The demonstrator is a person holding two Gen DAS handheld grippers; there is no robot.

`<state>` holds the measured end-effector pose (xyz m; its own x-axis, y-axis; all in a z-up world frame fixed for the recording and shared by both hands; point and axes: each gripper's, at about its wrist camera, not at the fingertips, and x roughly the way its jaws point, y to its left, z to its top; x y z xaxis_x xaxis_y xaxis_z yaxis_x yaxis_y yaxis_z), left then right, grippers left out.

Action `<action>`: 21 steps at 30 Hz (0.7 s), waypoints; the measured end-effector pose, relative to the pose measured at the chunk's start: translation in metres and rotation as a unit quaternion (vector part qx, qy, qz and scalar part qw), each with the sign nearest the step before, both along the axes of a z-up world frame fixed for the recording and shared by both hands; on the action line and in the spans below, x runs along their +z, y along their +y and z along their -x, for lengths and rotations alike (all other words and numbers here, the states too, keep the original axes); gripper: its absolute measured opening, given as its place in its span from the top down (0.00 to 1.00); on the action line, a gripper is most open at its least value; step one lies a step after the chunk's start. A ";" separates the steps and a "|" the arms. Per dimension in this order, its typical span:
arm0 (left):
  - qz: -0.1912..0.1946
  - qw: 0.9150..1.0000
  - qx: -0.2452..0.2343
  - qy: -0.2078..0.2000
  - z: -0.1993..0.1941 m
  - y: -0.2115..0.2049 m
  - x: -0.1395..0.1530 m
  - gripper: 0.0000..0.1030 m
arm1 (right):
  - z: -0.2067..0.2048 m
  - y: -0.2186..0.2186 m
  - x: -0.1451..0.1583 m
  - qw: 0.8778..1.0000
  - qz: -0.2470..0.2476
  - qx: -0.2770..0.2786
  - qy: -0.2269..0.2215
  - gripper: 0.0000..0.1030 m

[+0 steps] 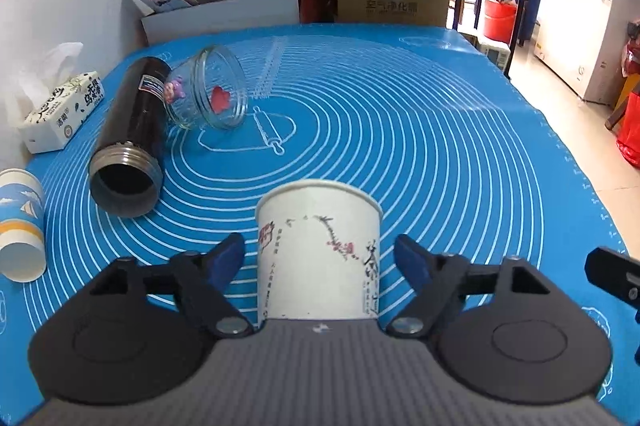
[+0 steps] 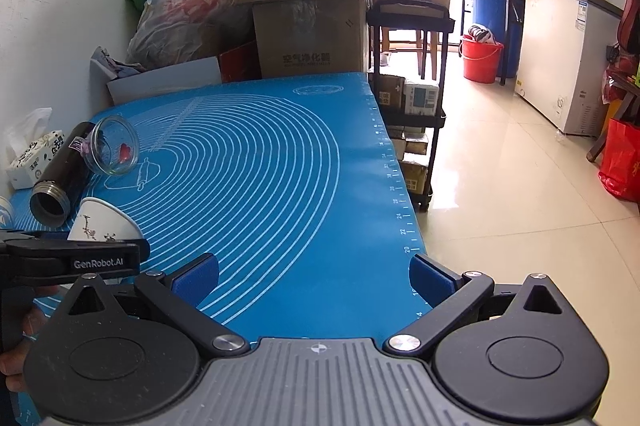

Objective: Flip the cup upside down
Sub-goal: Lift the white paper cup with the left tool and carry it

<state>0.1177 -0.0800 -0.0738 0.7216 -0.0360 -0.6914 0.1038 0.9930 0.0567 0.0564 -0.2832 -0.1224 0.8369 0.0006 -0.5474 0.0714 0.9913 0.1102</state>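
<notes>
Straddling the upright paper cup at the lower centre, the left gripper is wide open, holding nothing, ready to close for flipping, while the right gripper waits open and empty.

the left gripper is held low and level, its two blue-padded fingers spread wide, with a gap left on either side of what stands between them, so nothing is clamped. in the right wrist view it is seen from the side at the left edge, carried by a hand that is only partly visible. the right gripper is held to the right of the left one, pointed forward, its blue pads parted wide and nothing held between them.
</notes>
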 end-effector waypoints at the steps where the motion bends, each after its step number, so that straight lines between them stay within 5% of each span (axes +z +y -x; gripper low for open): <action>1: 0.001 1.000 0.001 -0.001 0.000 0.000 0.001 0.17 | 0.000 0.000 0.000 1.000 0.001 0.000 0.000 0.00; 21: 0.006 1.000 -0.001 -0.024 0.013 0.008 0.024 0.11 | 0.011 0.009 0.014 1.000 0.022 0.011 -0.002 0.00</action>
